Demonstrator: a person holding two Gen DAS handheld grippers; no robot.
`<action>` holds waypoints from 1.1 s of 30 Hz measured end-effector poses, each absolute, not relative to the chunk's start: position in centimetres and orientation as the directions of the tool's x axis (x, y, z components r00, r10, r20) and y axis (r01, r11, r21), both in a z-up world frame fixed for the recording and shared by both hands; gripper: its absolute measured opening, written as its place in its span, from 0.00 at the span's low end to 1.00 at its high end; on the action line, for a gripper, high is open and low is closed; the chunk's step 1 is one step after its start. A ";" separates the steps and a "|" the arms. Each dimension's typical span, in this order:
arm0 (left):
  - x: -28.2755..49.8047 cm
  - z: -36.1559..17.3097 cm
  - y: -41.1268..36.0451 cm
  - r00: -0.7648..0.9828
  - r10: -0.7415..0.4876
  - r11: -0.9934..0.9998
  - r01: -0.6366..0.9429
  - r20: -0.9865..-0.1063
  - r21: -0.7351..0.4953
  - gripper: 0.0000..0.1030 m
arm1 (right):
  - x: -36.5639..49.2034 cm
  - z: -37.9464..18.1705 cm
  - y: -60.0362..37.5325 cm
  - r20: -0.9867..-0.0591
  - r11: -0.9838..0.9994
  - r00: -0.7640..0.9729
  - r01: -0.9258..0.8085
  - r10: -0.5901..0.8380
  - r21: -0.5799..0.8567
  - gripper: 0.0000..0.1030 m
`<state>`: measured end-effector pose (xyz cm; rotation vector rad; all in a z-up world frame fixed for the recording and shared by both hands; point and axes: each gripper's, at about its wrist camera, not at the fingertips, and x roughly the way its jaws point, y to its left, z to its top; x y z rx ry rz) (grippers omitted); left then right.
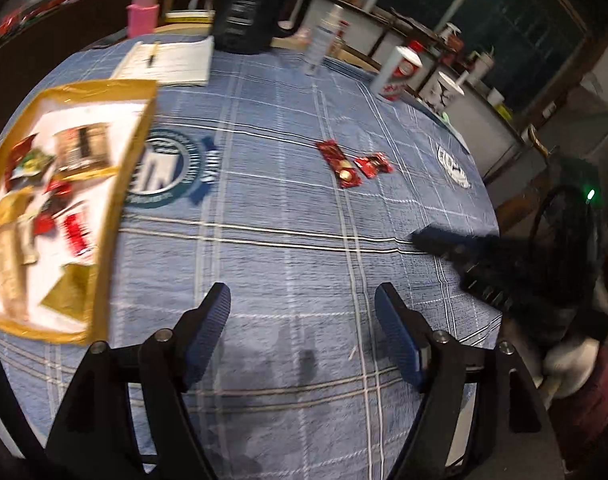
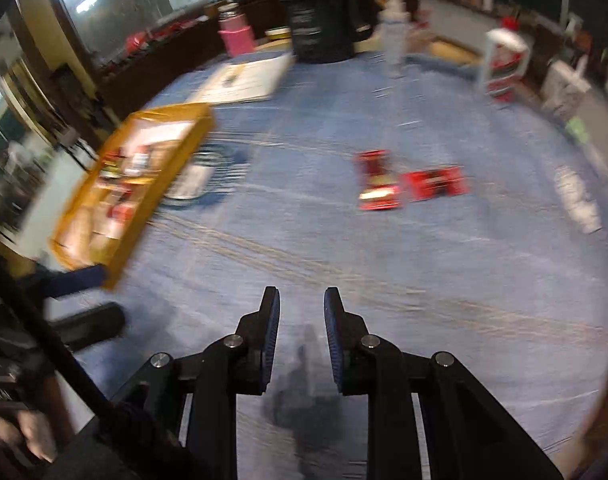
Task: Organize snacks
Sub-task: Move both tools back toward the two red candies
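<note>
While both grippers hang over the blue plaid tablecloth (image 1: 288, 208), the gold-rimmed tray (image 1: 116, 208) sits at the left of the left wrist view, its white floor crowded with wrapped snacks: red packets, gold bars and a brown-and-black pack lie jumbled together, too blurred to count. In the right wrist view the same tray (image 2: 172, 168) shows at the left of the frame, smeared by motion. Two red snack packets remain on the cloth near mid-frame, well apart from the tray: a longer red packet (image 1: 339, 164) with a gold spot, and just to its right a smaller red packet (image 1: 374, 165), the two close enough that I cannot tell whether they touch. Along the upper edge stand a large black jug (image 1: 260, 4), a pink bottle (image 1: 142, 14), an open notebook (image 1: 168, 62) with a pen on it, a clear spray bottle (image 1: 324, 36) and a red-and-white paper cup (image 1: 398, 74). Nothing lies between the grippers and the two packets. The left gripper (image 1: 302, 336) has its blue-padded fingers spread wide and empty. The right gripper (image 2: 302, 336) shows a narrower gap, its fingers parted and holding nothing.
</note>
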<state>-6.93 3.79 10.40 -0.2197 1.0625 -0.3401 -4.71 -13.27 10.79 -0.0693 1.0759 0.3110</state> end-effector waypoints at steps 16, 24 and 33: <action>0.0 2.1 -1.1 0.464 -0.170 0.984 0.125 -0.869 -0.125 0.73 | -5.4 8.7 -18.5 -0.850 0.985 0.500 -0.117 0.167 0.124 0.27; 0.5 1.0 -2.1 0.526 -0.079 0.991 0.136 -0.847 -0.007 0.80 | -5.7 7.7 -16.5 -0.849 0.975 0.480 -0.113 0.221 0.190 0.27; 0.8 0.6 -1.8 0.558 -0.033 0.997 0.079 -0.829 0.013 0.96 | -5.4 7.1 -16.2 -0.858 0.973 0.458 -0.107 0.232 0.206 0.27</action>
